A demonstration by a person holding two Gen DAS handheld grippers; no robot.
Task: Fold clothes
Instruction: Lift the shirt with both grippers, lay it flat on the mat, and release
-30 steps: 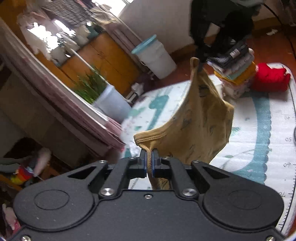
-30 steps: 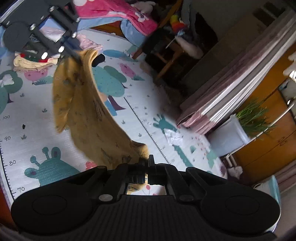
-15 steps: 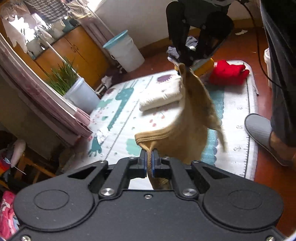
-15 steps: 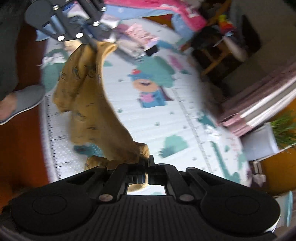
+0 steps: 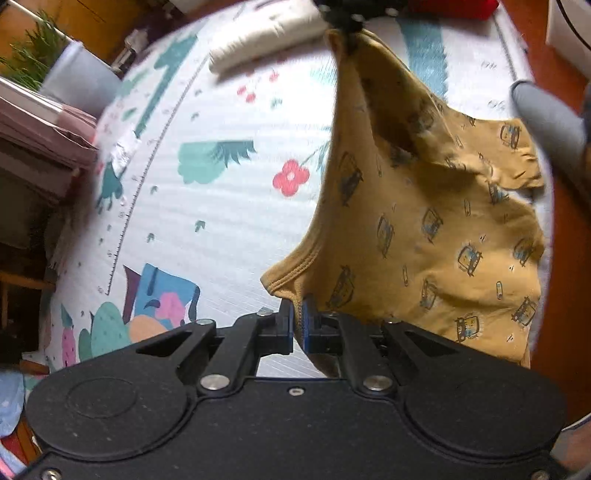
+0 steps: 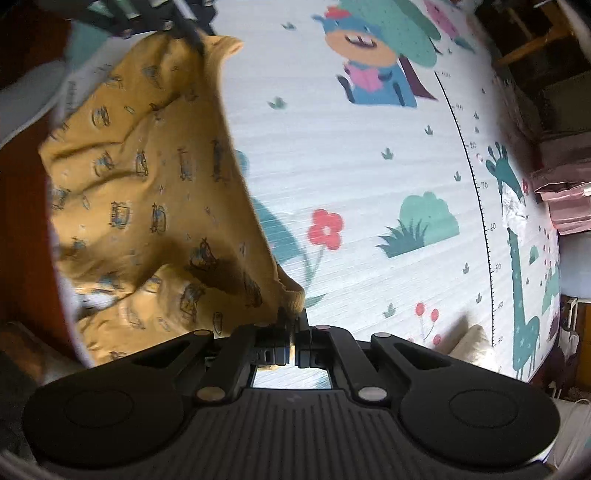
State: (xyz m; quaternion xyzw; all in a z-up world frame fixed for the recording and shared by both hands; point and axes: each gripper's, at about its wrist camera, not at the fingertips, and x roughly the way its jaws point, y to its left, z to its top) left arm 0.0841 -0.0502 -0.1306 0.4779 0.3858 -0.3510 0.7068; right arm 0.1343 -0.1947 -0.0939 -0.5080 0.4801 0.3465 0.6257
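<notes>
Above the play mat (image 5: pixel 229 221), the yellow garment (image 5: pixel 424 229) is clamped by the left gripper (image 5: pixel 298 325) and the right gripper (image 6: pixel 293 332).

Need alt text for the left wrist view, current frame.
The left gripper, shut, pinches the ribbed hem of a mustard-yellow car-print garment whose far corner the right gripper holds above a cartoon play mat. A folded cream cloth lies on the mat behind.
</notes>
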